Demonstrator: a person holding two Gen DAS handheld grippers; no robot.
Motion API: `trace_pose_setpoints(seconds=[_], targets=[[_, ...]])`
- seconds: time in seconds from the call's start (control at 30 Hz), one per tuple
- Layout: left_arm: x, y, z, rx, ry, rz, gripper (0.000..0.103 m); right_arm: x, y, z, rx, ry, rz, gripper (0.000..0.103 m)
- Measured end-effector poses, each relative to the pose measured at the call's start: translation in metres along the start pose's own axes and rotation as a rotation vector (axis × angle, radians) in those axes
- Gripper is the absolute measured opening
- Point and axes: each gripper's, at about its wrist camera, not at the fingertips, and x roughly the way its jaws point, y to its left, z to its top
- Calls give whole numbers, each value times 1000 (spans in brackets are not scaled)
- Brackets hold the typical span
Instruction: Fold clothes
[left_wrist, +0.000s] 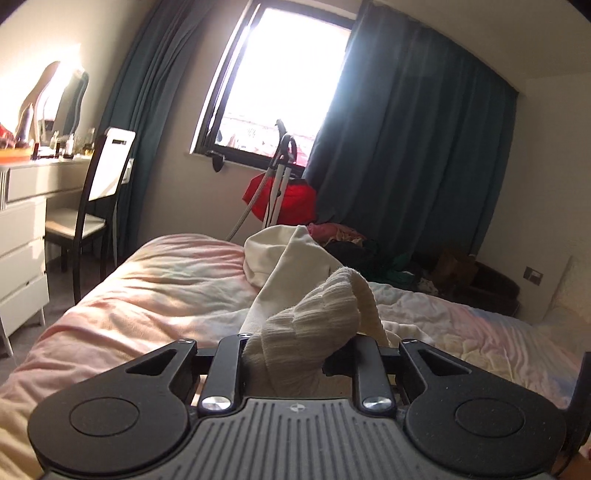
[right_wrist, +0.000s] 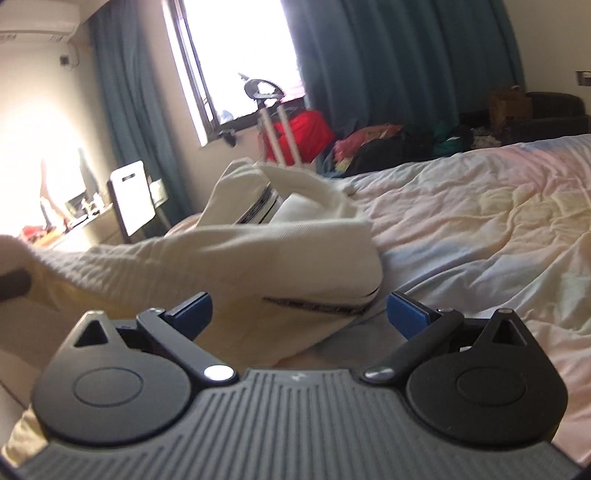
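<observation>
While left gripper (left_wrist: 301, 343) clamps ribbed cuff of cream garment (right_wrist: 258, 243), right gripper (right_wrist: 298, 312) gapes (holding nothing); garment still rumpled on bed (right_wrist: 480, 229), folding barely begun.

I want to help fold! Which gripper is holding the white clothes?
The left gripper: its jaws are shut on the cream garment. The right gripper has wide-open jaws gripping nothing.

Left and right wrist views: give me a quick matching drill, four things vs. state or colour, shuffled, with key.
Things:
1. left gripper
2. right gripper
3. curtains
4. bag under the window

States or colours:
A. red
B. fingers spread wide, nothing between them
C. shut on the ribbed cuff of the cream garment
D. dark teal

Pairs: 1-C, 2-B, 3-D, 4-A
</observation>
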Motion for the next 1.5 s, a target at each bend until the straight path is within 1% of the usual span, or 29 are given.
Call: trace_pose_setpoints(seconds=[0.03, 0.13, 0.27, 0.37, 0.53, 0.57, 0.63, 0.67, 0.73, 0.77, 0.87, 0.93, 1.03, 1.07, 1.1, 1.17, 1.2, 1.23, 1.3, 1.37, 1.47, 1.5], targets=[[2, 8, 1, -26, 11, 2, 24, 5, 4, -4, -1, 13, 2, 103], [7, 23, 2, -62, 31, 18, 26, 23, 18, -14, -14, 44, -4, 103], [11, 32, -5, -55, 48, 44, 29, 49, 31, -21, -77, 102, 11, 103], [19, 23, -11, -28, 69, 45, 30, 68, 41, -27, -125, 146, 23, 103], [40, 16, -21, -19, 107, 50, 31, 100, 57, -36, -204, 219, 42, 103], [43, 16, -22, -20, 111, 55, 31, 102, 60, -37, -226, 220, 24, 102], [48, 16, -23, -22, 111, 74, 37, 99, 62, -37, -257, 200, -45, 101], [49, 17, -23, -22, 110, 84, 40, 97, 60, -35, -260, 190, -77, 101], [50, 17, -23, -21, 110, 95, 42, 94, 54, -32, -242, 174, -134, 101], [50, 17, -24, -20, 112, 99, 45, 91, 48, -30, -224, 173, -159, 101], [48, 14, -25, -7, 114, 99, 60, 82, 33, -26, -167, 170, -236, 101], [47, 7, -26, 35, 114, 103, 65, 69, 27, -25, -144, 158, -280, 101], [44, -7, -30, 120, 125, 106, 74, 41, 21, -23, -119, 116, -345, 101], [42, -12, -32, 144, 133, 102, 76, 31, 20, -22, -120, 90, -371, 101], [41, -16, -35, 166, 147, 95, 77, 21, 20, -20, -128, 56, -399, 101], [41, -23, -41, 198, 175, 106, 77, 2, 19, -15, -143, -13, -457, 101], [42, -26, -45, 215, 190, 123, 77, -5, 17, -12, -138, -33, -459, 101], [43, -27, -49, 232, 202, 147, 77, -11, 13, -8, -126, -42, -442, 101], [44, -27, -53, 255, 199, 180, 77, -13, 5, -4, -89, -29, -368, 101], [45, -25, -54, 266, 188, 208, 77, -4, 7, -7, -107, 27, -297, 101], [44, -18, -49, 230, 167, 244, 78, 14, 18, -15, -167, 119, -192, 101], [44, -14, -47, 201, 164, 249, 78, 18, 27, -20, -197, 131, -155, 101]])
